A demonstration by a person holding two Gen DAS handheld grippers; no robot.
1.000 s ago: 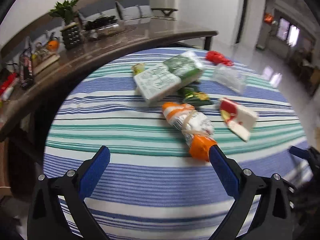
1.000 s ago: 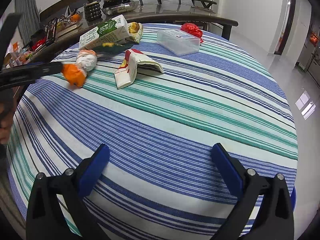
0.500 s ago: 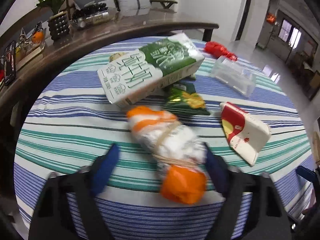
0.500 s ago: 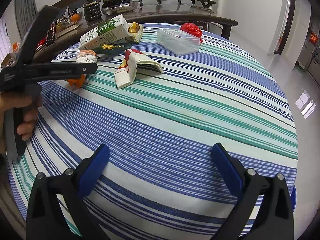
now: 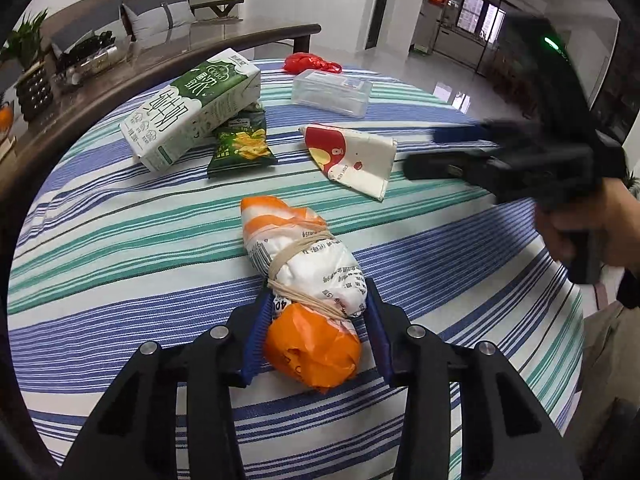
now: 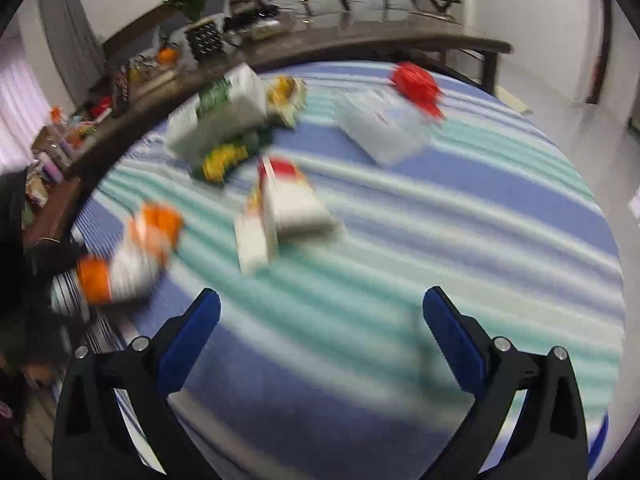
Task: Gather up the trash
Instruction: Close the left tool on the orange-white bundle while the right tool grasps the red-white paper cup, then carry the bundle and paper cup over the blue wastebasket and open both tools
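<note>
My left gripper [image 5: 316, 308] is shut on an orange-and-white wrapped bundle [image 5: 304, 268] tied with rubber bands, lying on the striped tablecloth [image 5: 120, 264]. The bundle also shows in the blurred right wrist view [image 6: 132, 252]. My right gripper [image 6: 320, 312] is open and empty above the cloth, short of a red-and-white carton [image 6: 280, 208]. In the left wrist view it [image 5: 440, 148] hovers beside that carton [image 5: 352, 156]. A green milk carton [image 5: 192, 108], a green snack bag [image 5: 240, 148], a clear plastic box [image 5: 332, 92] and a red bag [image 5: 308, 64] lie further back.
A dark curved counter [image 5: 120, 80] with a potted plant [image 5: 28, 76] and clutter runs behind the table's left and far edges. White floor [image 5: 452, 80] lies beyond the table on the right.
My left gripper moved forward and closed on the orange-and-white bundle. My right gripper swept forward toward the red-and-white carton, still open; its view is motion-blurred.
</note>
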